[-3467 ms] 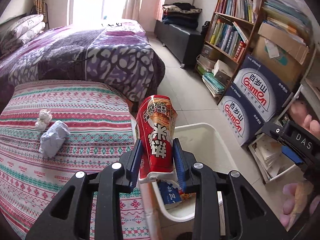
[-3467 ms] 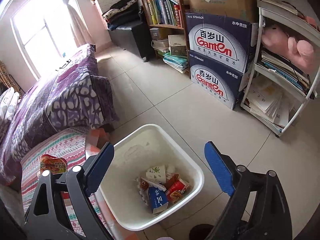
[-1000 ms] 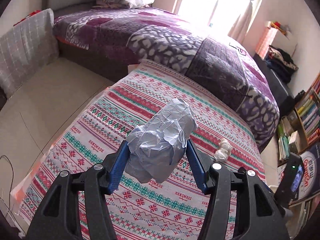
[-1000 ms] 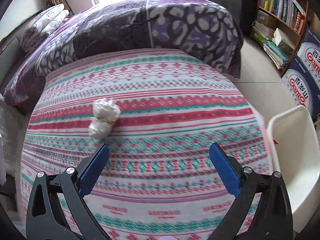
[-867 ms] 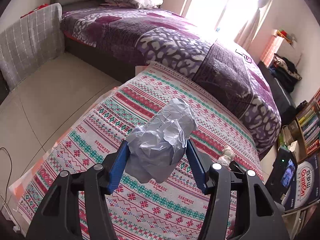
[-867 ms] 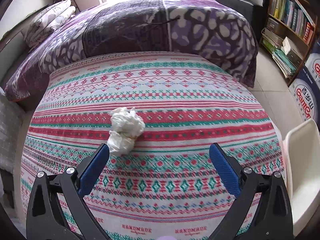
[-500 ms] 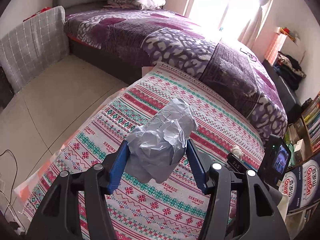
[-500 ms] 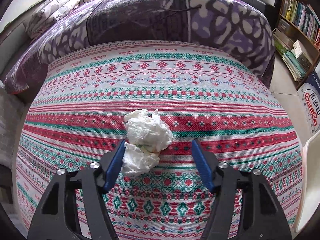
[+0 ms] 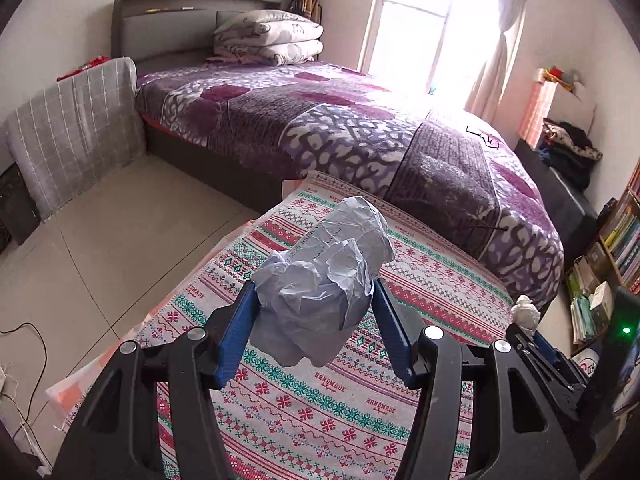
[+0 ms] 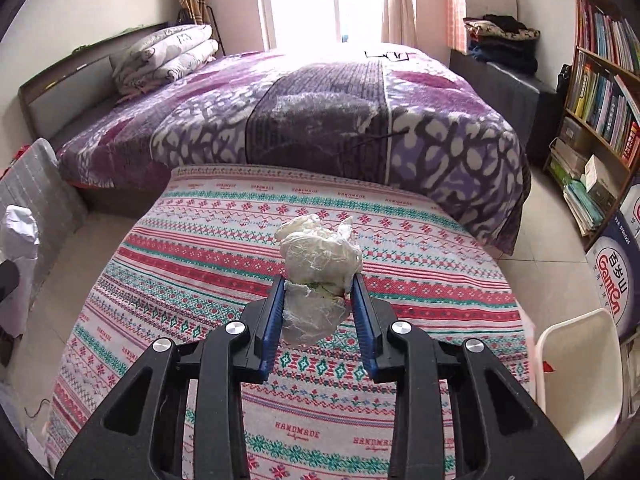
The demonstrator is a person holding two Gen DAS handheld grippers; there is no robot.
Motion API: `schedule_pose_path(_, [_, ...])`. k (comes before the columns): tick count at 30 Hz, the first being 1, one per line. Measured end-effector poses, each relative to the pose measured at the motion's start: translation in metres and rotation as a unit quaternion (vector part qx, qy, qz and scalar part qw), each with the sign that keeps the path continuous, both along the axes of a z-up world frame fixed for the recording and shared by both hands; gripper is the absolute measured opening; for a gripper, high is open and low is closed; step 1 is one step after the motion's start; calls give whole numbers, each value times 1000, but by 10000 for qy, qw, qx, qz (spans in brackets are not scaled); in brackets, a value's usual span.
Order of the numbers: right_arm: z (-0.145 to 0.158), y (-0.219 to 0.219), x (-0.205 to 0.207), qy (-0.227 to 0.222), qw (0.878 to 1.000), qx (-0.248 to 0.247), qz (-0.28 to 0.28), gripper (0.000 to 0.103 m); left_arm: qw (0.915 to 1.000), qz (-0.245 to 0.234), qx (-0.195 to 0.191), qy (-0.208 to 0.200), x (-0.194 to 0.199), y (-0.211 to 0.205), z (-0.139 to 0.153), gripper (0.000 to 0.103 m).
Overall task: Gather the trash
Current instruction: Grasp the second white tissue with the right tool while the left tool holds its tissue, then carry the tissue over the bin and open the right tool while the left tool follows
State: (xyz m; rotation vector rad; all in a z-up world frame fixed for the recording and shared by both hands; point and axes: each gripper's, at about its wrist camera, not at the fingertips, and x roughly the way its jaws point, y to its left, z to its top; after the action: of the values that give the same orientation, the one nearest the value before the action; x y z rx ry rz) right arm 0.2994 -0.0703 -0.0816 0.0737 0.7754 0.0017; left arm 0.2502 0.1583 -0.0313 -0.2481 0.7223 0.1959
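we hold both last scraps, left gripper (image 9: 316, 320) clamped on the crumpled paper (image 9: 324, 284), right gripper (image 10: 318, 312) pinching the tissue wad (image 10: 316, 268); only the white bin (image 10: 576, 380) at four o'clock remains.

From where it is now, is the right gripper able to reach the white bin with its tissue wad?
Probably yes. The right gripper is shut on the tissue wad, and the white bin stands open just to its right beside the striped cloth, with nothing between.

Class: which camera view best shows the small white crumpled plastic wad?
The right wrist view: the small white crumpled plastic wad sits central and large, clamped in the right gripper. The left wrist view shows only its small top at the right edge.
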Motion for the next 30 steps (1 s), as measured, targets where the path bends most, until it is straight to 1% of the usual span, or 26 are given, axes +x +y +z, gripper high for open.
schedule_pose_path(3, [15,-14,-22,-106,9999,1,-36,31,9999,-81,58,-63,-10,-11,7,58])
schedule_pose_path(7, [26,-34,-45,-122,9999,-44,-87,32,9995,-230,177,-145,-21,-28,14,58])
schedule_pose_path(11, [33,-54,-68,-161,9996,-87,-196,32,9990,-363,245,-125,-26,-44,14,58])
schedule_pose_path(15, [30,-69,-85,-273,9990,-200,-297,32,9983,-519,250,-84,-30,-60,9,58])
schedule_pose_path(19, [22,-85,-90,-325,9982,-148,-475,32,9967,-697,398,-112,-32,-82,5,58])
schedule_pose_path(23, [22,-100,-89,-308,9977,-70,-600,32,9949,-857,513,-139,-32,-102,1,58])
schedule_pose_path(30, [27,-123,-95,-385,9963,13,-774,32,9934,-1038,474,-150,-32,-128,0,58])
